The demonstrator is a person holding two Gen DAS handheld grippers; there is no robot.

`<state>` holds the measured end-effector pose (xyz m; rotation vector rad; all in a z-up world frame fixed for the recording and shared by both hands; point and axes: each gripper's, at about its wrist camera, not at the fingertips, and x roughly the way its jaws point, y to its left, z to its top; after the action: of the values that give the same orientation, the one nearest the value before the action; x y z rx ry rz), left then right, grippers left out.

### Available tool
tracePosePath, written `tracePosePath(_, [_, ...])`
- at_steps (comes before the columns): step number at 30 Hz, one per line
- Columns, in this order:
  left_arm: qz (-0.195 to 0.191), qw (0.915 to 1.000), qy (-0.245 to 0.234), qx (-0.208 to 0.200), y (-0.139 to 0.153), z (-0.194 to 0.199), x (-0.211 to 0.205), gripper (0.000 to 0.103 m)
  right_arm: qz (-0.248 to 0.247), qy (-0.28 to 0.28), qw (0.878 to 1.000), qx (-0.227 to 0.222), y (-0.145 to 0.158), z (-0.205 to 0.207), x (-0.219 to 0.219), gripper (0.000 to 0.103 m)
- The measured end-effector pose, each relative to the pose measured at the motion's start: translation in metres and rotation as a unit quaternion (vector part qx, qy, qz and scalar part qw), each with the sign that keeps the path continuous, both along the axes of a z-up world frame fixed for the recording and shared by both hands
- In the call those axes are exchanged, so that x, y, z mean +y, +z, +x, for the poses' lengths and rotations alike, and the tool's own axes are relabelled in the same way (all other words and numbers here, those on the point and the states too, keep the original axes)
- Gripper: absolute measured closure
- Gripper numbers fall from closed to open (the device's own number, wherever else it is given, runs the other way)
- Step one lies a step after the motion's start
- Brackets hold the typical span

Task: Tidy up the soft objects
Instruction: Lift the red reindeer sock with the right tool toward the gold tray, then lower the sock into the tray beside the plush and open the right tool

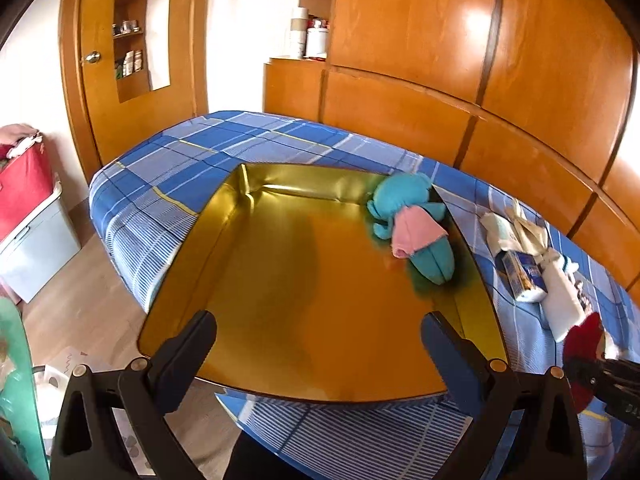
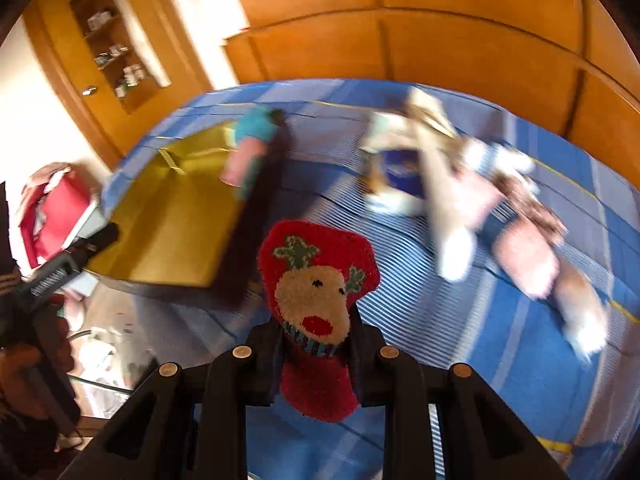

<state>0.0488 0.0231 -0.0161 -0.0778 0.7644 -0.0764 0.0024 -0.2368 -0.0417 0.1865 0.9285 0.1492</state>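
Left tongs (image 1: 318, 344): spread wide, nothing between them, poised over the near end of the gold metal tray (image 1: 280, 304).
Right tongs (image 2: 316, 340): pinched on the red fuzzy reindeer-face sock (image 2: 318, 276), held above the blue plaid bed (image 2: 520, 360).
Tray contents: teal plush toy with pink cloth (image 1: 408, 224) in far right corner.
Bed, right of tray: heap of pale socks (image 1: 560, 292) and a small carton, probably; right view blurred.

Red reindeer sock (image 2: 320, 280) pinched in right gripper (image 2: 318, 344) jaws above blue striped bedspread (image 2: 460, 320).
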Motion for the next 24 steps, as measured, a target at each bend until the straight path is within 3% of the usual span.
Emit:
tracePosePath(5, [-0.004, 0.9998, 0.019, -0.005, 0.004, 0.003, 0.014, 0.000, 0.023, 0.054, 0.998, -0.018, 0.015, 0.032, 0.046, 0.078])
tracePosePath(12, [0.011, 0.9992, 0.036, -0.015, 0.007, 0.003, 0.030, 0.000, -0.001, 0.105, 0.994, -0.005, 0.004, 0.078, 0.104, 0.078])
tracePosePath(24, [0.011, 0.9991, 0.041, -0.001, -0.004, 0.006, 0.035, 0.000, -0.085, 0.124, 0.988, 0.037, -0.028, 0.117, 0.113, 0.074])
